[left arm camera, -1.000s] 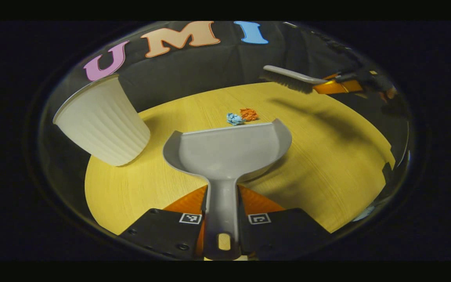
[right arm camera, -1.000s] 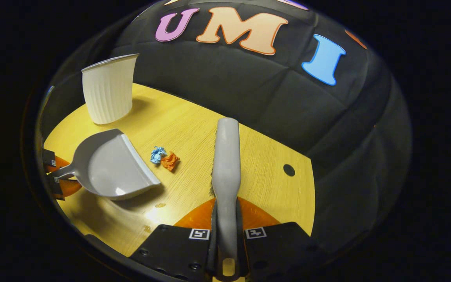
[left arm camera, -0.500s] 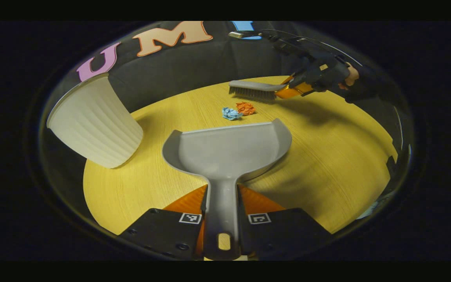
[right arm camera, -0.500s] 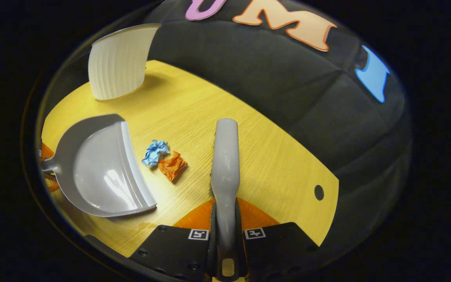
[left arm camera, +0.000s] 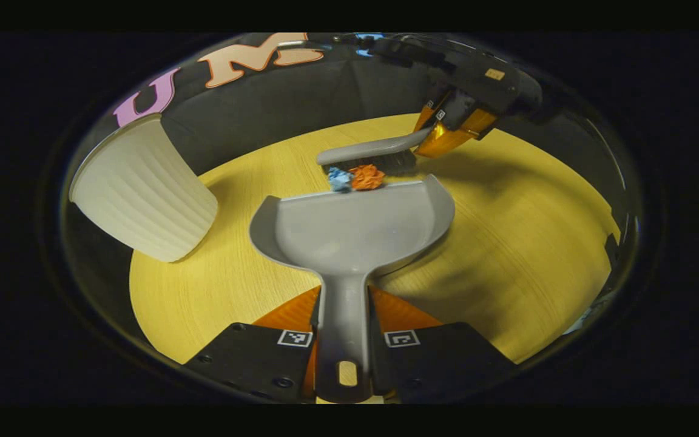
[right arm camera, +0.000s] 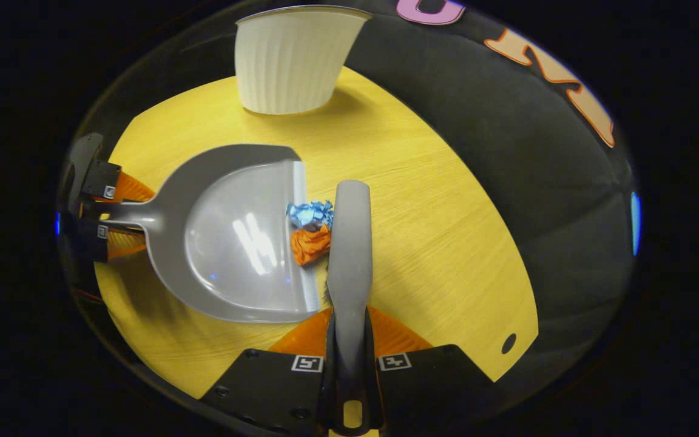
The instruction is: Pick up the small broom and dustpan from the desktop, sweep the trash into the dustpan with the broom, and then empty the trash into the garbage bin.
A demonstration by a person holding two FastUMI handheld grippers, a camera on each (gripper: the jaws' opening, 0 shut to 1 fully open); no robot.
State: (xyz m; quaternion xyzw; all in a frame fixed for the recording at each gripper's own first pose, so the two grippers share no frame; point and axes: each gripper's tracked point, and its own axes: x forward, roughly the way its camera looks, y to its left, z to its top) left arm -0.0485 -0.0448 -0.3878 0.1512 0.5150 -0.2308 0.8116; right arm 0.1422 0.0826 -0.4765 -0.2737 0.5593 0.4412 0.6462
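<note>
Two paper scraps sit at the dustpan (left arm camera: 349, 227) lip: blue scrap (left arm camera: 339, 179) and orange scrap (left arm camera: 366, 177), touching each other, wedged between the lip and the broom (left arm camera: 374, 152) bristles. In the right gripper view the blue scrap (right arm camera: 311, 213) lies on the bin side of the orange scrap (right arm camera: 311, 244); both touch the front edge of the dustpan (right arm camera: 228, 237), and the orange one overlaps the lip a bit.

Left gripper (left arm camera: 346, 340): jaws closed tight on the dustpan handle, one finger pressing each side. Pan is on the table (left arm camera: 525, 243), mouth facing away from the gripper. Can't tell if the lip sits fully flush on the table.

Right gripper (right arm camera: 349, 363): jaws clamped on the broom (right arm camera: 349, 243) handle, both fingers on it. Broom head runs parallel to the dustpan lip, just beyond it, bristles down against the scraps. In the left gripper view the right gripper (left arm camera: 440, 130) comes in from beyond the dustpan's far right corner, tilted down.

Bin (left arm camera: 143, 191): white, ribbed, upright on the table, well to the left of the dustpan as the left gripper looks, near the table's back edge. In the right gripper view the bin (right arm camera: 292, 60) stands past the dustpan, apart from it.

Small round hole (right arm camera: 508, 343) in the table on the far side of the broom from the dustpan.
</note>
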